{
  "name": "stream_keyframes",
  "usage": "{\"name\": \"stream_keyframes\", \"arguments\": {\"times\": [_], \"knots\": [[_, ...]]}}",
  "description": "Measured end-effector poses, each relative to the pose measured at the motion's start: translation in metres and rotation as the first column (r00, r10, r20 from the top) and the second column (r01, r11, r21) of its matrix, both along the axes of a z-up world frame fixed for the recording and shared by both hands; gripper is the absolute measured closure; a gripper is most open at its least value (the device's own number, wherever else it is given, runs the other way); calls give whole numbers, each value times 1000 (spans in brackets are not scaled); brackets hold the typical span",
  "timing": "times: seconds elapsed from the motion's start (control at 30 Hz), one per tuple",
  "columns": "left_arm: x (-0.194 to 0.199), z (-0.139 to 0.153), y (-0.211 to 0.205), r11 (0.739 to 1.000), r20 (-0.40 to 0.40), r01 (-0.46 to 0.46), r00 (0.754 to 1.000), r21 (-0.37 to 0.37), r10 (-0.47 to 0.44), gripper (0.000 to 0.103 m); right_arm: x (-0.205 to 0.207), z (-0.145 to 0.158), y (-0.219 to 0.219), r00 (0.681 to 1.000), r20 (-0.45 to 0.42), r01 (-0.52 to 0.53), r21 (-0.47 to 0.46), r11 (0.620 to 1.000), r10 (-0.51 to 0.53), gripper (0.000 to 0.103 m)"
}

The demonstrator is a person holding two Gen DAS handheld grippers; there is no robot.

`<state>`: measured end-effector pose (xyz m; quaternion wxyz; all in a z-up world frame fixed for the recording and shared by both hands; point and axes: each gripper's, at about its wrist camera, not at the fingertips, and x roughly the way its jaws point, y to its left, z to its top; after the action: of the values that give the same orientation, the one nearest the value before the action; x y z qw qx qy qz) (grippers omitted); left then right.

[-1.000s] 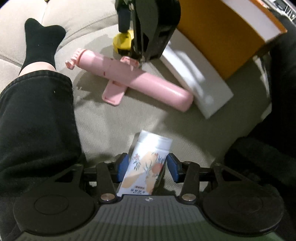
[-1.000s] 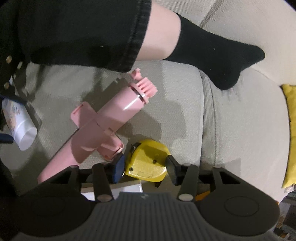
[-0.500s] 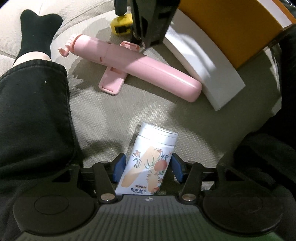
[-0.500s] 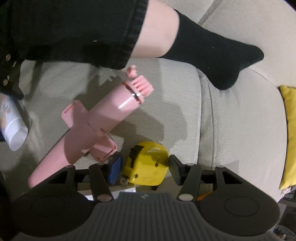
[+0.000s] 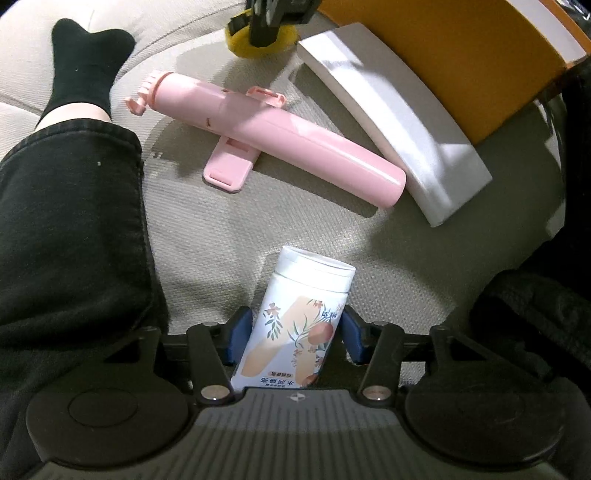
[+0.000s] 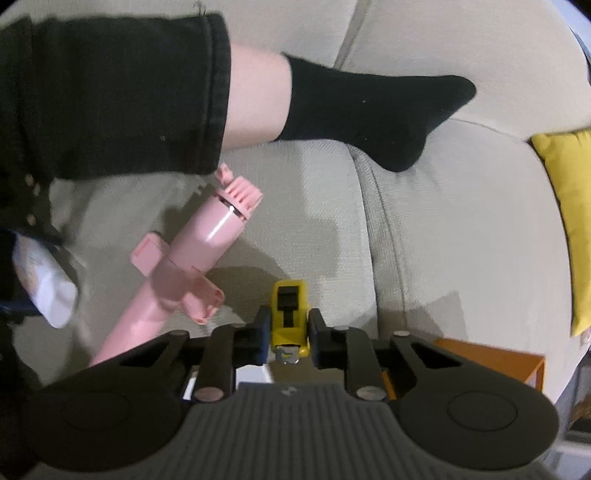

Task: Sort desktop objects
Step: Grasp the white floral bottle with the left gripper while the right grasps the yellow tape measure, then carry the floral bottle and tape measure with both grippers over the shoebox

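A white bottle (image 5: 306, 295) with a peach and flower print leans between the blue pads of my left gripper (image 5: 295, 332), which points straight down. The jaws are closing and both pads touch its sides. The bottle also shows in the right wrist view (image 6: 48, 291) at the left edge. My right gripper (image 6: 286, 325) is closing its jaws on a yellow tape measure (image 6: 288, 306), which stands on edge between the pads, just above the sofa. From the left wrist view the tape measure (image 5: 240, 46) hangs under the right gripper (image 5: 273, 18) at the top edge.
A pink selfie stick (image 5: 280, 144) with folded-out legs lies across the beige sofa cushion (image 5: 207, 236). A white box (image 5: 399, 118) and an orange box (image 5: 461, 55) sit at the right. A person's leg in black trousers (image 5: 66, 221) and a black sock (image 6: 369, 110) lies alongside. A yellow cushion (image 6: 569, 206) lies far right.
The right gripper's jaws closed on the tape measure, which turned from flat onto its edge and rose a little. The bottle stayed between the left pads.
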<state>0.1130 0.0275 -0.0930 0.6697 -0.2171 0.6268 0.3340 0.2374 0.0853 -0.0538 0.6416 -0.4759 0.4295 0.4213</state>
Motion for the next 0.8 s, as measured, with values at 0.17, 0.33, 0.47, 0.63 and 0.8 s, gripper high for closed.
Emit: {"name": "stream_keyframes", "arguments": {"times": [0.17, 0.33, 0.47, 0.63, 0.8], "knots": [[-3, 16, -13, 999, 41, -8, 999, 46, 6, 45, -9, 17, -8, 1000, 3, 25, 59, 998, -25, 82], [-14, 45, -20, 989, 127, -79, 990, 126, 63, 46, -25, 36, -15, 999, 19, 45, 128, 991, -48, 82], [-6, 69, -14, 976, 196, -121, 977, 183, 84, 46, -38, 64, -29, 997, 28, 63, 201, 978, -70, 82], [7, 109, -17, 952, 261, -115, 965, 285, 38, 48, -47, 97, -58, 993, 50, 86, 293, 952, -106, 82], [21, 139, -13, 935, 330, -92, 944, 343, -28, 48, -49, 127, -105, 978, 68, 160, 363, 918, -197, 82]]}}
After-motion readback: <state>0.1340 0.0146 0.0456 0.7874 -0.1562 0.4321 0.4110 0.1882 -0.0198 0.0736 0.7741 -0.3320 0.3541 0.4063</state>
